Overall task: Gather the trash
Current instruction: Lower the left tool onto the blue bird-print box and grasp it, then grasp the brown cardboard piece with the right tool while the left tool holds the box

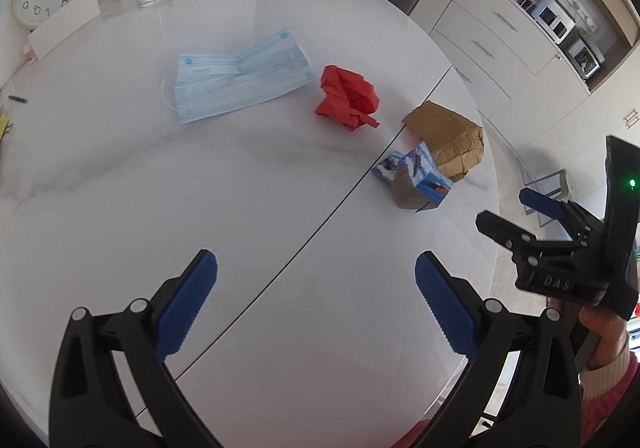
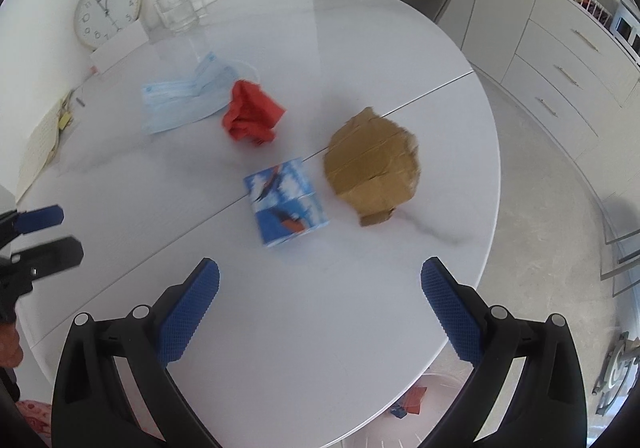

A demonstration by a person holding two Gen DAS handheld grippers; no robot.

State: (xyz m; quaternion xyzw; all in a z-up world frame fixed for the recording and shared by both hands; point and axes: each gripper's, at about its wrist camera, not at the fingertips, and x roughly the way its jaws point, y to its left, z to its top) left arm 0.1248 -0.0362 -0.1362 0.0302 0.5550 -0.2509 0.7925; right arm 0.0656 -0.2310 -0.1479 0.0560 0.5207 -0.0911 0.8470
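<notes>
- Left hand-held gripper (image 1: 316, 302): released, jaws wide apart, nothing between them, above the desk (image 1: 120, 175).
- Right hand-held gripper (image 2: 320, 308): released, likewise unloaded.
- Trash on the desk: blue mask (image 1: 240, 77), red crumpled paper (image 1: 347, 96), brown cardboard scrap (image 1: 446, 135) and blue printed carton (image 1: 420, 177) near the right edge.
- Right wrist view only: a bin (image 2: 416, 404) with scraps below the near desk edge.
- Left wrist view only: the carton's grey inner flap.
</notes>
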